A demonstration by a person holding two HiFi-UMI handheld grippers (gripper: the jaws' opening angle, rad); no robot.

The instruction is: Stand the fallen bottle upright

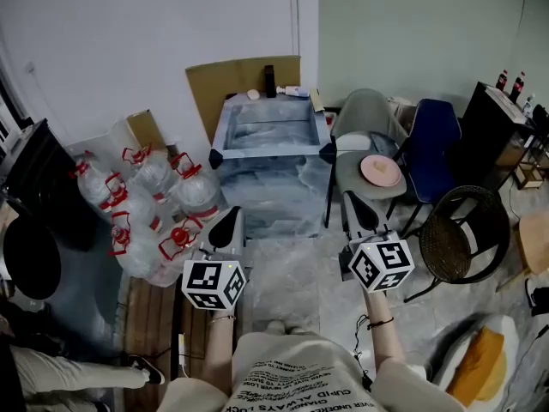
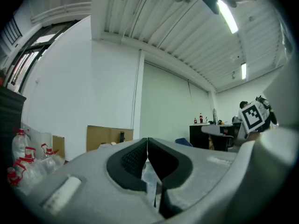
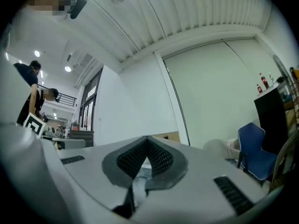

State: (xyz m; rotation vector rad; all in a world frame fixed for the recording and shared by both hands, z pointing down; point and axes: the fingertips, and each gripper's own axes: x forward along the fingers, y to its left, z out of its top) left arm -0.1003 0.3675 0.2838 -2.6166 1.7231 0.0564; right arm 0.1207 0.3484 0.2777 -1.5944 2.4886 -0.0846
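As left tool (image 2: pixel 147 143) and right tool (image 3: pixel 147 143) sit closed (empty) | marbled table (image 1: pixel 270 134) ahead | water jugs (image 1: pixel 159 197) left

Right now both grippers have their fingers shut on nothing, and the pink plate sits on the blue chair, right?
Not quite. The head view shows the pink plate on the grey chair, with the blue chair beside it. The rest holds: the left gripper and right gripper both have their fingers shut on nothing.
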